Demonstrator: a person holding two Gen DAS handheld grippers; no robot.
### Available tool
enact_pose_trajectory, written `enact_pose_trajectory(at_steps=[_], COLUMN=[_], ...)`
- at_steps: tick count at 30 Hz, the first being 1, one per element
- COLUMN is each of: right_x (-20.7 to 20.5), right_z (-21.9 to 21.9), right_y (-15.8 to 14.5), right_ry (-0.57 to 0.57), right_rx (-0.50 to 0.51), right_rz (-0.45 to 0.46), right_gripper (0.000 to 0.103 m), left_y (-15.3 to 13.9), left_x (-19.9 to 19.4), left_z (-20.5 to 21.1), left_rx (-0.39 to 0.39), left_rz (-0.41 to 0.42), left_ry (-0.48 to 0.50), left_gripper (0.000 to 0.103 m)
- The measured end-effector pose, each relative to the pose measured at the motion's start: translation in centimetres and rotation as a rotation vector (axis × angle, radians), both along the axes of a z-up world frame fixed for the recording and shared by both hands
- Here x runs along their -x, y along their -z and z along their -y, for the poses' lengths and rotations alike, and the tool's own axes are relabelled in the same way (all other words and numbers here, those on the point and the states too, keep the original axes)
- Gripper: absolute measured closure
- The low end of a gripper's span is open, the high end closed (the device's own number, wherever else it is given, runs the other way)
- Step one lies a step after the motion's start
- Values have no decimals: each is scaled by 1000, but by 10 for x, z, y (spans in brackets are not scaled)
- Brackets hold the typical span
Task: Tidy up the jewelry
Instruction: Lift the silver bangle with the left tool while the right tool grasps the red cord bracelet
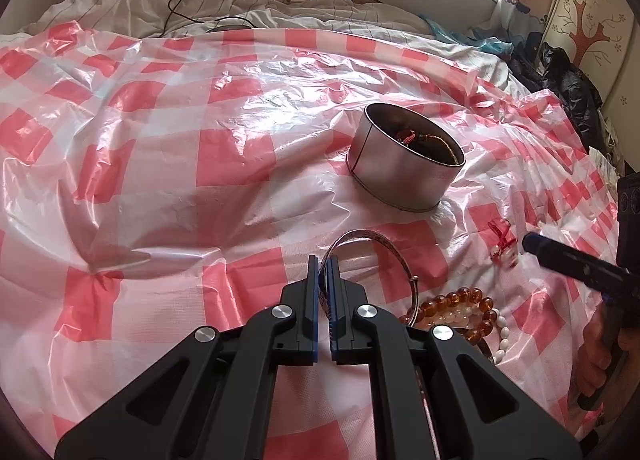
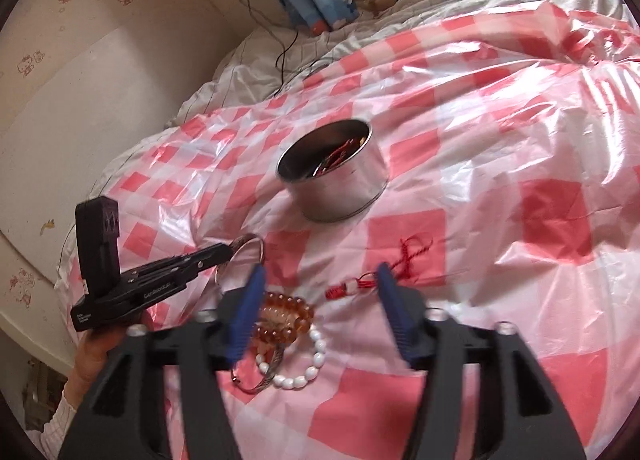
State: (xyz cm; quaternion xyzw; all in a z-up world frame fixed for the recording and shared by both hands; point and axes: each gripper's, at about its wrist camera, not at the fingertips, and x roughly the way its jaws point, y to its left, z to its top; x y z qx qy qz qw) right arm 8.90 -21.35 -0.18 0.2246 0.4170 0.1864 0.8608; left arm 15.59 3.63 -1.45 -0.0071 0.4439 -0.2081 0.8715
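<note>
Jewelry lies on a checked plastic sheet (image 2: 500,132). Left gripper (image 1: 324,260), jaws pinched on the rim of a silver bangle (image 1: 362,238), probably to lift it clear. Ahead of the tools, a round tin (image 2: 344,196) already holds pieces. Between the spread, empty jaws of the right gripper (image 2: 320,276): amber beads (image 2: 284,318), white beads (image 2: 304,374); the red cord charm (image 2: 360,286) sits beside its right finger, apparently the next pick.

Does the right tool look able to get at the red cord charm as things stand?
Probably yes: the right tool is open, the red cord charm lies uncovered on the checked sheet just ahead, with nothing between.
</note>
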Motion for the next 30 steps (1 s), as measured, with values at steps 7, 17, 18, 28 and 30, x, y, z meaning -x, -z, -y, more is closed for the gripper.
enact_pose_trajectory(at_steps=[7,17,18,28,30], right_x=[5,-7,-6,3,5], right_z=[-9,-29,-29,-10,-7], right_y=[2,25,26,8,2], right_ry=[3,27,17,64,76], right_rx=[92,376,373,256,237], right_rz=[19,-30,-21,46,68], right_gripper=[39,28,37,97,97], left_y=[-1,10,10,10,12], left_x=[0,-4,-4,-6,-5], left_z=[-3,-1,-1,-4,0], left_rx=[7,-3,-4,21,0], left_rz=[1,-28,-30,-35,-40], left_ry=[-5,-17,-17,-18,-9], left_gripper=[99,99,99,99,99])
